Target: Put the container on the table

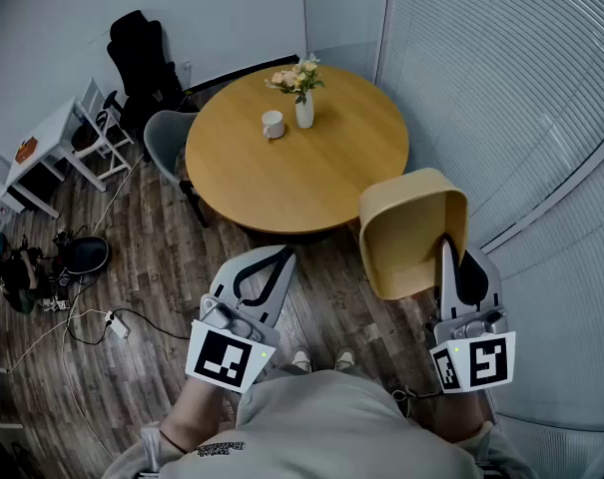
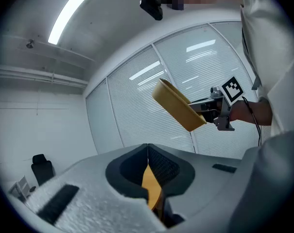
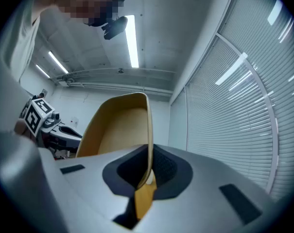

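A tan plastic container (image 1: 411,233) hangs in the air just off the near right edge of the round wooden table (image 1: 311,183), tilted with its opening toward me. My right gripper (image 1: 457,263) is shut on the container's side wall (image 3: 120,125), which runs up between the jaws (image 3: 149,152). My left gripper (image 1: 284,256) hovers over the wood floor below the table's near edge, jaws shut together with nothing in them (image 2: 147,149). From the left gripper view the container (image 2: 178,106) and the right gripper (image 2: 219,111) show against the blinds.
On the table's far side stand a white vase of flowers (image 1: 303,106) and a white cup (image 1: 273,124). A grey chair (image 1: 165,140) and a black chair (image 1: 142,58) sit at the left. Cables (image 1: 102,319) lie on the floor. A blind-covered glass wall (image 1: 501,98) curves along the right.
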A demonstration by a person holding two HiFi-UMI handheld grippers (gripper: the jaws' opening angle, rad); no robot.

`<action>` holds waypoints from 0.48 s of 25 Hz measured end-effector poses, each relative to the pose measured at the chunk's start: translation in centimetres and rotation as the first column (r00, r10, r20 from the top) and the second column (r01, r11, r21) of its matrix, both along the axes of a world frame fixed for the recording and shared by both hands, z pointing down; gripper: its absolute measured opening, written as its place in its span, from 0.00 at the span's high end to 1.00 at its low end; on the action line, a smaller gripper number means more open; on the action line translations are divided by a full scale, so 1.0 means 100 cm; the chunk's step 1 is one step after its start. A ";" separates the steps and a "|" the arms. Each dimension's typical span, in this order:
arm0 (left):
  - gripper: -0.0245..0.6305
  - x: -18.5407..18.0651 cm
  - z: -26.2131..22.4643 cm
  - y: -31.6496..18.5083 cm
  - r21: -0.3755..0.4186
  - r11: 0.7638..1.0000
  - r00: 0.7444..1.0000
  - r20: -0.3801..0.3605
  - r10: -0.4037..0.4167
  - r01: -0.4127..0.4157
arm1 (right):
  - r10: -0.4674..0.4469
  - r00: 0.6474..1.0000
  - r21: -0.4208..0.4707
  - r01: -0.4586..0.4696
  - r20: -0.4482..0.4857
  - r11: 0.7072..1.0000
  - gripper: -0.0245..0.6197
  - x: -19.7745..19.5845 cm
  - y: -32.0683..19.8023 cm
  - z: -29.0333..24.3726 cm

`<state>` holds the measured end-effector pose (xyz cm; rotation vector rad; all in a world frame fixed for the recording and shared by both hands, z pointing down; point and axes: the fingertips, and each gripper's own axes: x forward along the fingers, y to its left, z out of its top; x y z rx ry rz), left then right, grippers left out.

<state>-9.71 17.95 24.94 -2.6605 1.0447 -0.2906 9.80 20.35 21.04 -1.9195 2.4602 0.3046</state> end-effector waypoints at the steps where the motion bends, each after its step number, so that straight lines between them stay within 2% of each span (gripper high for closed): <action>1: 0.93 -0.001 -0.001 -0.001 0.000 1.000 1.000 0.003 -0.002 0.002 | 0.000 1.000 -0.003 0.000 0.000 1.000 0.91 0.000 -0.002 0.000; 12: 0.93 -0.002 0.000 -0.005 -0.006 1.000 1.000 -0.013 0.010 -0.010 | -0.011 1.000 -0.036 0.011 0.020 0.999 0.91 -0.001 -0.012 0.010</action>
